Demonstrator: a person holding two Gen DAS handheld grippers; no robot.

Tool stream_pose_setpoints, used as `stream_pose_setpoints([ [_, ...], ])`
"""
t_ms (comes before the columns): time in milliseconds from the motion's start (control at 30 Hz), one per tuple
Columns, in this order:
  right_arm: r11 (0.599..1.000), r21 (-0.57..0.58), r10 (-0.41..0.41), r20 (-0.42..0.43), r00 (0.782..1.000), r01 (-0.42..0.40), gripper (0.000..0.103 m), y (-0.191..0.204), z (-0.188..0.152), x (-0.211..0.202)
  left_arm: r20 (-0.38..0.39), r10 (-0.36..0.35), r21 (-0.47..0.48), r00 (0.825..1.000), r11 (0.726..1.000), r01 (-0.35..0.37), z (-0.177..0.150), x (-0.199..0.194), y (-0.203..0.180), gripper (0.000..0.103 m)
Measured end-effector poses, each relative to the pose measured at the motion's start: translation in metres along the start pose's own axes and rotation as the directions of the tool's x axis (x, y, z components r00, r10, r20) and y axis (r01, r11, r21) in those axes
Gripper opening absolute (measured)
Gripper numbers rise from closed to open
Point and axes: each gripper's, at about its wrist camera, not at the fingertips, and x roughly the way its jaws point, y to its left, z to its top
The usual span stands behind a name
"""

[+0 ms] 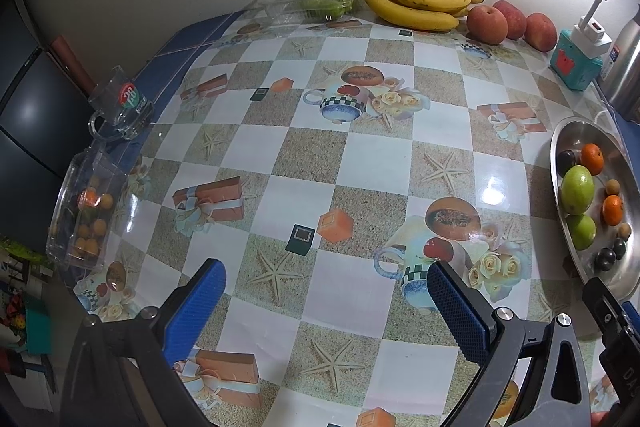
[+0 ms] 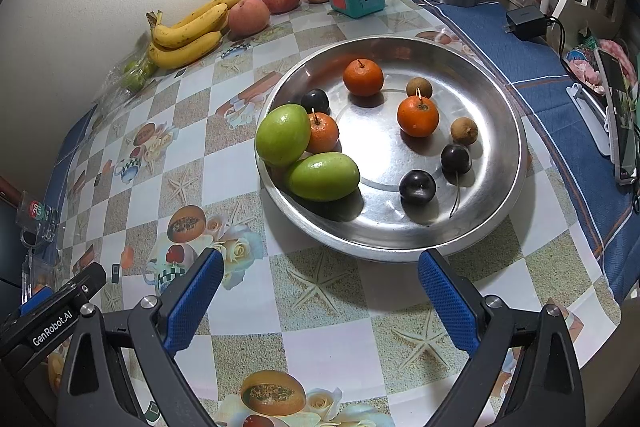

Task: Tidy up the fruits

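On checkered tablecloth (image 2: 248, 323): steel tray (image 2: 500, 99) w/ fruit.

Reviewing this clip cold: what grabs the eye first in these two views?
The steel bowl straight ahead of the right gripper, holding two green fruits, three oranges and small dark and brown fruits. Next, the bananas and red apples lined along the far wall. Both grippers, left included, hover with jaws open and empty over the checked tablecloth.
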Motion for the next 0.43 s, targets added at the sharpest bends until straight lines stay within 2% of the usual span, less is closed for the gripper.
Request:
stream_pose_setpoints([
  [300, 1.0, -0.001, 0.0, -0.004, 1.0, 0.0, 0.098, 0.0005, -0.0013, 0.0015, 0.012, -0.009, 0.005, 1.0, 1.0, 0.009, 0.0006, -0.0023, -0.0015, 0.102],
  [433, 1.0, -0.002, 0.0, -0.006, 1.0, 0.0, 0.098, 0.0012, -0.0015, 0.0025, 0.027, 0.013, 0.009, 1.0, 1.0, -0.013, 0.0012, -0.0039, -0.0022, 0.102],
])
